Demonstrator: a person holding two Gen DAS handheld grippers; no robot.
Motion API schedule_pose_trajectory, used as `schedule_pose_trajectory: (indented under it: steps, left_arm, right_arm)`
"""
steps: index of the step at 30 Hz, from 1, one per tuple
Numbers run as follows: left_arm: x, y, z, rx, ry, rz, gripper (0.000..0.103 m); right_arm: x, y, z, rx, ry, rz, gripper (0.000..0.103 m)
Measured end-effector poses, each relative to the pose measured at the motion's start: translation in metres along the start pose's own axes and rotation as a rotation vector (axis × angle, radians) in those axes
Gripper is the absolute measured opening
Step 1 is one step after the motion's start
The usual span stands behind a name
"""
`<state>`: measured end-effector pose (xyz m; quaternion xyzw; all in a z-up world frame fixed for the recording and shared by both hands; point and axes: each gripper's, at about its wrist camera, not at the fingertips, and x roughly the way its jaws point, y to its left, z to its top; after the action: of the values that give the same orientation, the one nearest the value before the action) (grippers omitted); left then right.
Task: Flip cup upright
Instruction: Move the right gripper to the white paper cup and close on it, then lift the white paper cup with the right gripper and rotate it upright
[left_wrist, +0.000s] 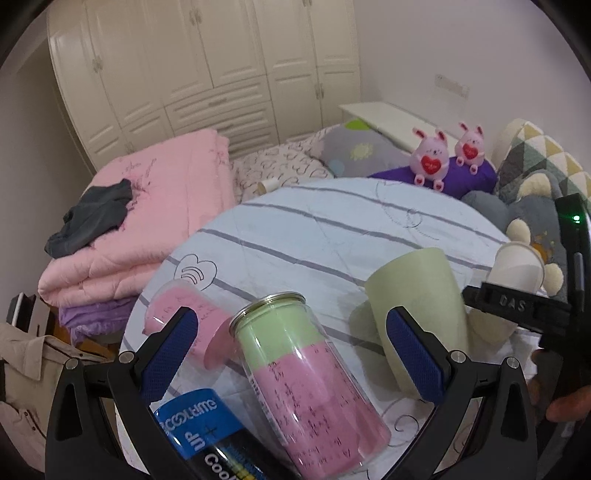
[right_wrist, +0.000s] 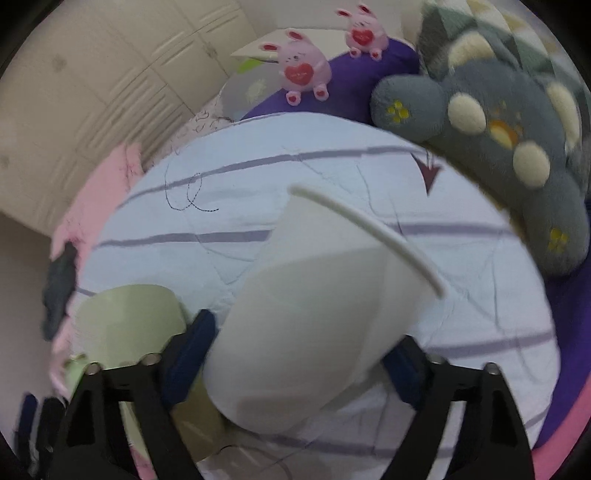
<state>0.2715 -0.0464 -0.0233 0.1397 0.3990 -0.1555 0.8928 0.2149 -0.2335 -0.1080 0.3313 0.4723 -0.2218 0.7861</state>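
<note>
Clamped between my right gripper (right_wrist: 295, 365) pads, the white cup (right_wrist: 317, 325) tilts, rim forward, mid-flip; my left gripper (left_wrist: 291, 350) gapes over the clear canister (left_wrist: 310, 387).

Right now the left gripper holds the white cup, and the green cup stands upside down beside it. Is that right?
Not quite: the right gripper holds the white cup, as the right wrist view shows. The left gripper is open. The green cup does stand upside down beside it.

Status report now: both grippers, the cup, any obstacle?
Right gripper shut on white cup, tilted. Left gripper open, empty. Green cup close beside.
</note>
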Motion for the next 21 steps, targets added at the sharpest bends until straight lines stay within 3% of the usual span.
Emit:
schedule_pose_trajectory:
  steps: [11,21]
  left_arm:
    - [-0.004,-0.002,0.000,0.006,-0.006,0.010,0.103]
    - [-0.019,0.001,-0.005,-0.020,-0.009,0.026,0.103]
  right_arm:
    - [-0.001,0.007,0.002,-0.107,-0.013,-0.025,0.065]
    - [-0.009,0.015,-0.006,-0.239,-0.025,-0.049,0.064]
